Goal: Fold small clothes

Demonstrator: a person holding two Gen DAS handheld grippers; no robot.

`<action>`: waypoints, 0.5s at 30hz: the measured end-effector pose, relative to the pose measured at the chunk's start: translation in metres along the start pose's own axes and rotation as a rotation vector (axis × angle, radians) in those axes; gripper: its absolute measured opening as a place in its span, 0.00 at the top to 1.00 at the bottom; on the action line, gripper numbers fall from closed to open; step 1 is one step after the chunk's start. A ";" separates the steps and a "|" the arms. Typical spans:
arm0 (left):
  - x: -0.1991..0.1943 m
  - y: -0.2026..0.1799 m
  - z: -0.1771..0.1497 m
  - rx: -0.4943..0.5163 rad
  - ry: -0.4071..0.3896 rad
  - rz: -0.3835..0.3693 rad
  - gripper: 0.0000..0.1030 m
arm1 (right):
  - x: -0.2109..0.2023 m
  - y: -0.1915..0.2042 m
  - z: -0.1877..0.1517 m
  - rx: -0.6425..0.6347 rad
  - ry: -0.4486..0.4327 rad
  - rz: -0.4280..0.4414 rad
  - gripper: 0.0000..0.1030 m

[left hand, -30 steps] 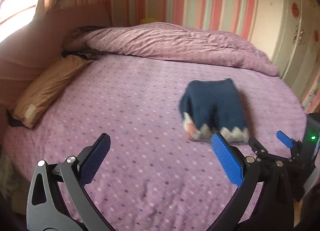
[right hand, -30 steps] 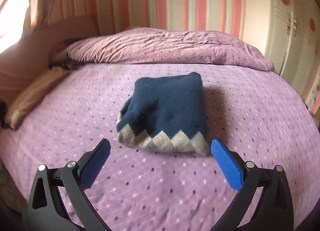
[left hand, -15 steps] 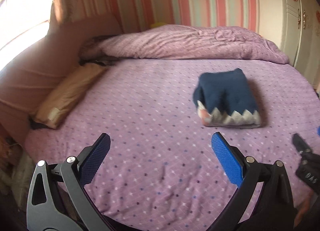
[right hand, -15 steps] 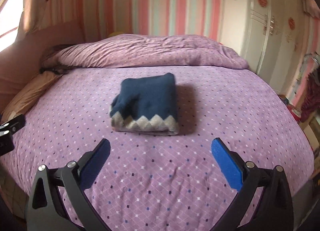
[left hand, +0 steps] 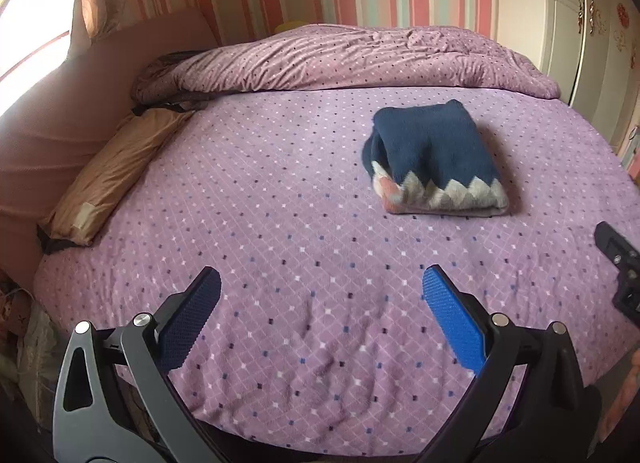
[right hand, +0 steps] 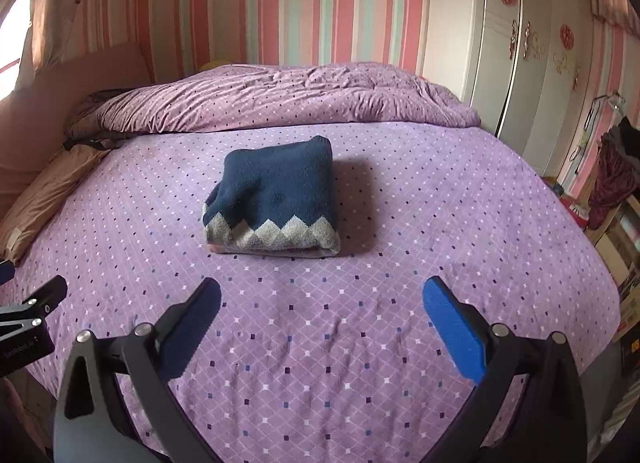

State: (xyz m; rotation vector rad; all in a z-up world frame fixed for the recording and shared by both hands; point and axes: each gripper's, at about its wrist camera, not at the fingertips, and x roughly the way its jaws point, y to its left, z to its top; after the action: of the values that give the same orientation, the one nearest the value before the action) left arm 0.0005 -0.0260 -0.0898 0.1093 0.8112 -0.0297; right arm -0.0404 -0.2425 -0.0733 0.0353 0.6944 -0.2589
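Note:
A folded navy sweater [left hand: 434, 155] with a grey zigzag hem lies on the purple dotted bed [left hand: 280, 223], right of centre in the left wrist view. In the right wrist view the sweater [right hand: 276, 199] lies straight ahead. My left gripper [left hand: 320, 295] is open and empty, over the bed's near edge, well short of the sweater. My right gripper [right hand: 322, 299] is open and empty, also back from the sweater. Part of the right gripper's body [left hand: 620, 267] shows at the right edge of the left wrist view.
A rolled purple duvet [left hand: 340, 59] lies along the far side of the bed. A tan pillow [left hand: 108, 175] lies at the left by the pink headboard [left hand: 48, 123]. White wardrobe doors [right hand: 516, 63] stand at the right, with clutter [right hand: 612, 183] beside them.
Both grippers have drawn back from the sweater towards the bed's near edge, so the sweater looks smaller and farther. Both stay open. The sweater has not moved.

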 end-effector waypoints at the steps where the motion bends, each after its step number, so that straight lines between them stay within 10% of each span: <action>1: -0.003 0.002 0.000 -0.009 0.003 -0.019 0.03 | -0.003 0.001 0.000 -0.003 -0.001 0.004 0.02; 15: -0.056 0.021 0.015 -0.059 -0.059 -0.088 0.03 | -0.050 0.010 0.010 -0.032 -0.071 0.007 0.02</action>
State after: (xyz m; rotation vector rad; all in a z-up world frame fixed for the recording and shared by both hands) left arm -0.0258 -0.0076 -0.0376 0.0169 0.7572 -0.0915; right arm -0.0693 -0.2231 -0.0344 -0.0019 0.6276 -0.2416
